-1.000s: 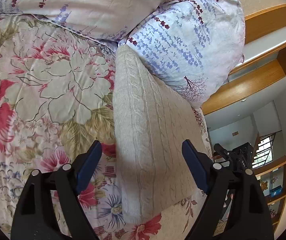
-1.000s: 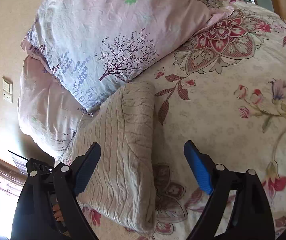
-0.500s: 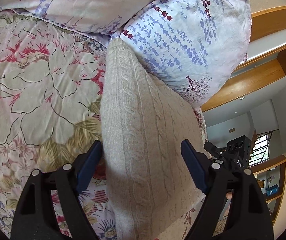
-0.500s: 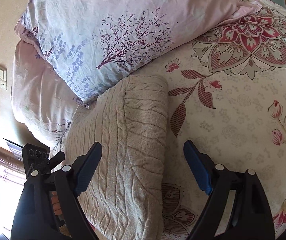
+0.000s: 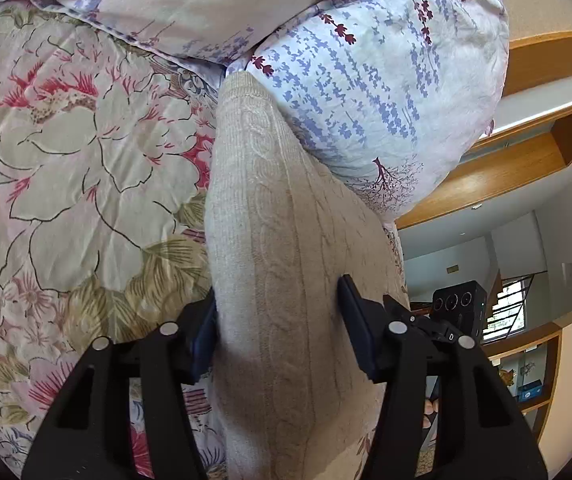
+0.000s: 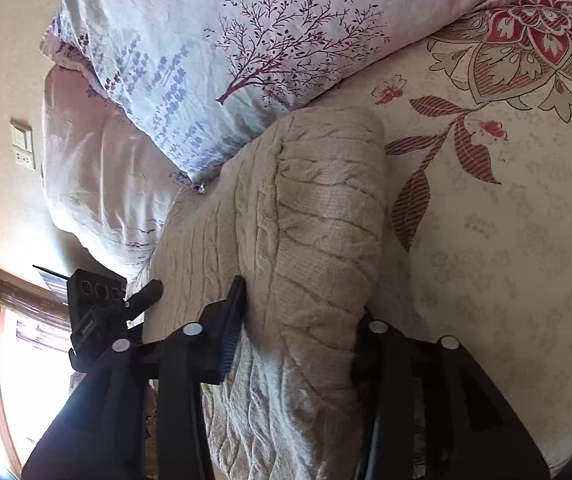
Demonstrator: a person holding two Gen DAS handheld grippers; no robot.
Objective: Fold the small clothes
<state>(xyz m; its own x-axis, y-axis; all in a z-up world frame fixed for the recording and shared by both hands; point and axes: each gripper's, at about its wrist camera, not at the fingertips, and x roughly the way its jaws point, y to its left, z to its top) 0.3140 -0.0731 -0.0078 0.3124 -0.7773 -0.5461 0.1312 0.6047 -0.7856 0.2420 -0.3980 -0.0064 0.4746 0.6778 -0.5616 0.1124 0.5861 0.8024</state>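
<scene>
Both my left gripper and right gripper fingers pinch the folded sweater beside the pillow; I judge lifting together comes next

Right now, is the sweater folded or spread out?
Folded. The sweater is a thick, layered bundle with a rounded edge on the bedspread.

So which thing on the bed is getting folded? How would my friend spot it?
Look at the flowery bedspread, just below the lavender-print pillow. The folded sweater lies there, its far end touching the pillow. It is the only plain beige, cable-knit thing; both the left gripper and right gripper pinch it.
</scene>
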